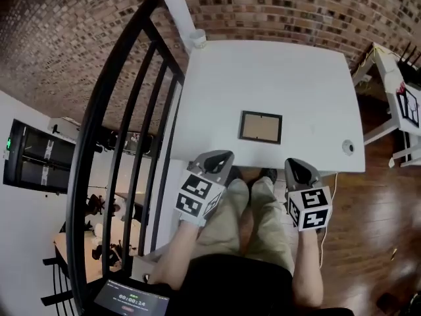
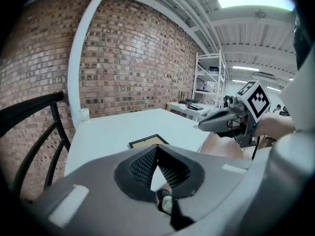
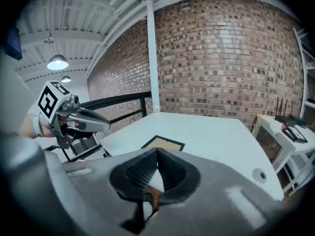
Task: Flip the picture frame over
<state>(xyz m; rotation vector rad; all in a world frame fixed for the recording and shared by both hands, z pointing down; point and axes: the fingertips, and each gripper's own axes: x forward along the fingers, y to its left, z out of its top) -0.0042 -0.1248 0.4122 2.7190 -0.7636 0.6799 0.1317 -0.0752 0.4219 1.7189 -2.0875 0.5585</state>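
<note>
While the frame point(image 1: 260, 126) lies flat on the white table point(image 1: 276, 71), both claws are held up in the air, close to the table's near edge. The frame has a thin black rim and is brown in the middle. It sits close to that near edge, about halfway between the two claws, and neither claw touches it.

The left claw point(image 1: 220, 158) has its two jaws pressed together at the tips. Nothing is between them. Past its tips, the left gripper view shows the frame on the table. The right claw point(image 1: 297, 166) is the same, with tips together and nothing in its grip. Each claw has a cube with black and white squares on it. The claws are well apart from each other, one on each side of the person's legs point(image 1: 253, 209).

A small round hole point(image 1: 348, 147) sits near the table's right corner, away from the frame. A black rail point(image 1: 125, 110) runs along the left side of the table. Behind the table is a brick wall point(image 1: 296, 5), with a white pole point(image 1: 179, 8) going up it at the table's far left corner. Under the legs, the floor point(image 1: 368, 229) is dark wood.
</note>
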